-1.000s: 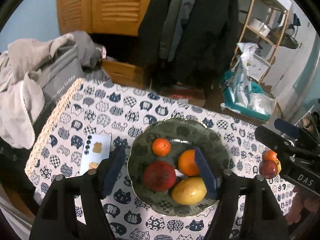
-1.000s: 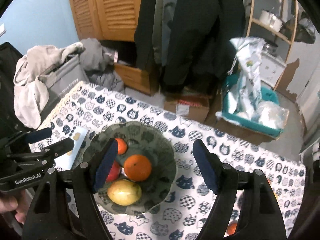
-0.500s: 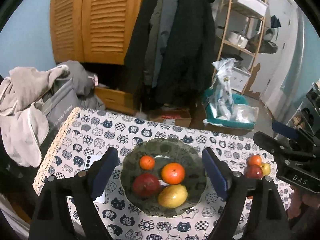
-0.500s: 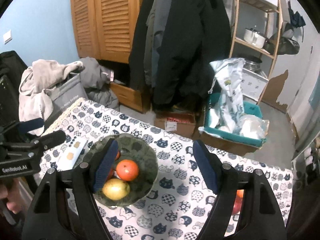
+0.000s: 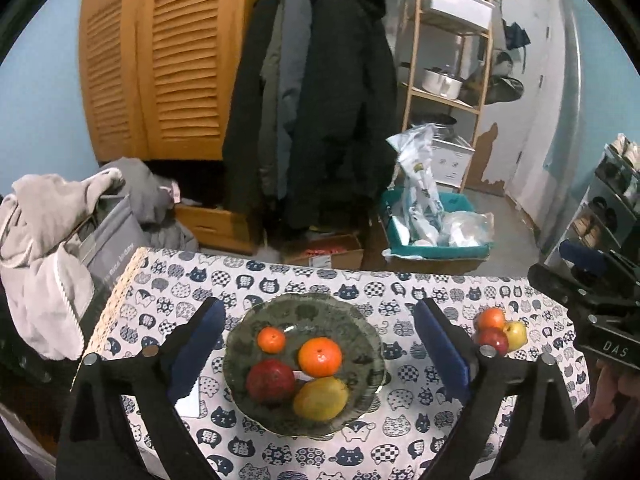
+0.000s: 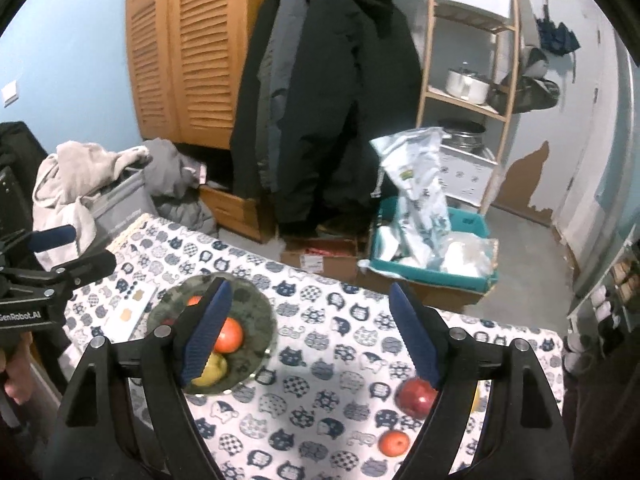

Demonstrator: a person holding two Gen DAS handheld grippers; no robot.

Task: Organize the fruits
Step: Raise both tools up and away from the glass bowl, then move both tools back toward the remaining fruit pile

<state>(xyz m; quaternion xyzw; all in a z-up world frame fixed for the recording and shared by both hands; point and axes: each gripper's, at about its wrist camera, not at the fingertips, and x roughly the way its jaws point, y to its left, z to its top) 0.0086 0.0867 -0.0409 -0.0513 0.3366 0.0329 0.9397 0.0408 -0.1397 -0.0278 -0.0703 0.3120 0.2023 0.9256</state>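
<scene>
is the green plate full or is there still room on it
Partly full. The green plate holds four fruits, a small orange, a bigger orange, a red fruit and a yellow fruit; its far half is bare.

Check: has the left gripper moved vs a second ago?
Yes. The left gripper has pulled up and back from the plate, which now looks smaller; its fingers have just been opening, nothing between them.

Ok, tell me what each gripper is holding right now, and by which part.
Nothing. The left gripper and right gripper have just been opening, with nothing between their blue pads.
</scene>
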